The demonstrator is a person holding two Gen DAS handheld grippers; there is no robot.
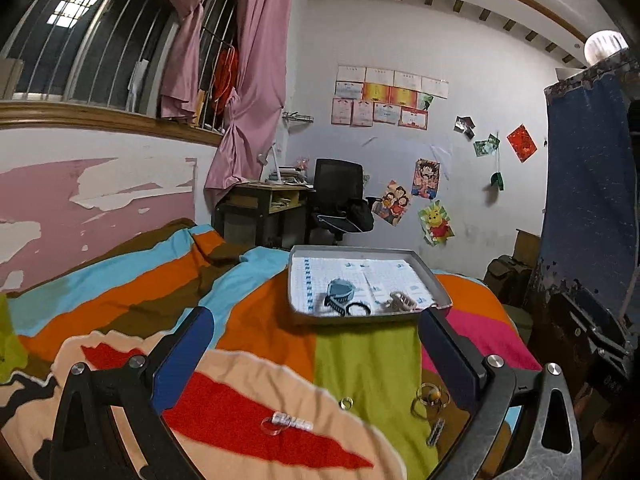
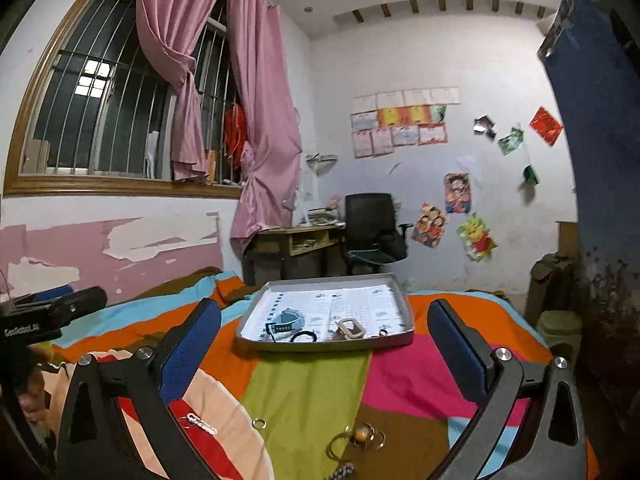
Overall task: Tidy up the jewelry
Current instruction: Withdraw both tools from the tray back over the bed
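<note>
A grey tray (image 1: 438, 286) (image 2: 404, 300) lined with a white patterned cloth rests on the colourful bedspread. In it lie a blue watch (image 1: 339, 292) (image 2: 289, 320), a black ring (image 1: 357, 309) (image 2: 303, 337) and a beige clasp piece (image 1: 400, 301) (image 2: 351, 329). On the bedspread, nearer to me, lie a clear hair clip (image 1: 287, 422) (image 2: 201, 424), a small gold ring (image 1: 345, 402) (image 2: 259, 423), gold hoops with an amber bead (image 1: 430, 398) (image 2: 359, 437) and a beaded clip (image 1: 435, 432) (image 2: 343, 472). My left gripper (image 1: 314, 322) and right gripper (image 2: 324, 314) both stand open and hold nothing.
The bedspread (image 1: 248, 320) (image 2: 400, 372) covers the bed under everything. A desk (image 1: 264, 200) and a black office chair (image 1: 340, 200) stand behind the bed by the far wall. A dark blue cabinet (image 1: 588, 200) rises at the right. The left gripper's body (image 2: 52, 308) shows at the right wrist view's left edge.
</note>
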